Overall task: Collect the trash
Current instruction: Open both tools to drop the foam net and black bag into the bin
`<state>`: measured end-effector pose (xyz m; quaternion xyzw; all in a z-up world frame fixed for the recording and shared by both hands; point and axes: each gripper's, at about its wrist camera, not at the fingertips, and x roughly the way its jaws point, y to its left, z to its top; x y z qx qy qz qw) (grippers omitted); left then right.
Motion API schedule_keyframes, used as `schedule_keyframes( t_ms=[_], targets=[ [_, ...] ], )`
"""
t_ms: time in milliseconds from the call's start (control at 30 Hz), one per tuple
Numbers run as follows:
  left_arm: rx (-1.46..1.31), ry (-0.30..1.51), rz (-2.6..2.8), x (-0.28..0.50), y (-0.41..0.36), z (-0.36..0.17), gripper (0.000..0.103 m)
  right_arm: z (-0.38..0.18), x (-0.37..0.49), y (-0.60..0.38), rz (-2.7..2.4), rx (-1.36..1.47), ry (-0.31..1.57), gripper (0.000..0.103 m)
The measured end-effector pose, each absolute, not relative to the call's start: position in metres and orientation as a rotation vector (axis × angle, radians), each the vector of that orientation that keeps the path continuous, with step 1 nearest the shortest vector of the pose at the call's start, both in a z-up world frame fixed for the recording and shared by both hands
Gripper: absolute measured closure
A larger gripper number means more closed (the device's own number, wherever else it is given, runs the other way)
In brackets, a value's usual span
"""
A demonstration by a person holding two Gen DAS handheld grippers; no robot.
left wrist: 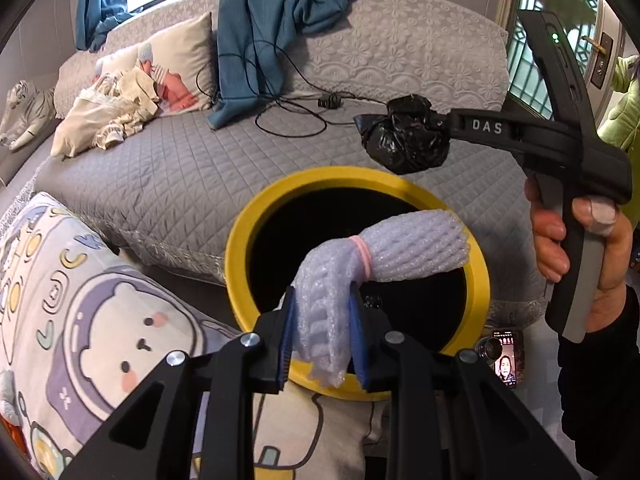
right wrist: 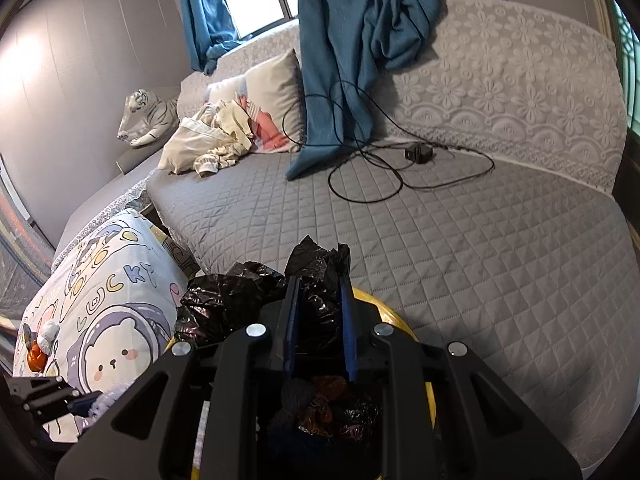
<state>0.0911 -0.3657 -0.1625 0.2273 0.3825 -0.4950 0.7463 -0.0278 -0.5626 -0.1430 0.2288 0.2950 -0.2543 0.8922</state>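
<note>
**Trash in both claws, poised over the bin**

Bed (left wrist: 192,168) in grey quilting fills the ground beyond both claws, with a blue curtain (left wrist: 272,32) draped over its backrest and a black cable (left wrist: 288,116) lying loose on it. Just ahead of and below the left claw (left wrist: 322,332) gapes the yellow-rimmed bin (left wrist: 240,240), its dark mouth open.

Judging by this, the step in hand is the drop: both pieces of rubbish are picked up and carried to the bin. The left claw is clamped on the white foam net sleeve (left wrist: 384,248), which bends up from between its blue pads and hangs over the bin's mouth. The right claw (right wrist: 320,328) is closed tight on the crumpled black plastic bag (right wrist: 224,300); from the left wrist view that bag sits above the far rim, not quite over the opening.

Next, each claw would need to part its pads once its load is squarely above the hole; the right one probably wants to come a little nearer first.

Both tools tilt downward. The person's right hand (left wrist: 580,256) wraps its handle, thumb on top.
</note>
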Motion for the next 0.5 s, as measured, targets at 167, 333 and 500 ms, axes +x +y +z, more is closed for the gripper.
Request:
schedule_keyframes(
  t_ms=[167, 333, 500],
  targets=[
    [0.494, 0.864, -1.089, 0.092, -0.372, -0.171, 0.079, -0.154, -0.024, -0.567, -0.520, 0.499, 0.635, 0.085],
    [0.464, 0.887, -1.098, 0.094, -0.371, -0.176, 0.072, -0.159, -0.023, -0.568, -0.517, 0.506, 0.648, 0.081],
    [0.433, 0.896, -1.090, 0.099, -0.366, -0.178, 0.051, -0.161, -0.024, -0.574, -0.527, 0.533, 0.644, 0.062]
  ],
)
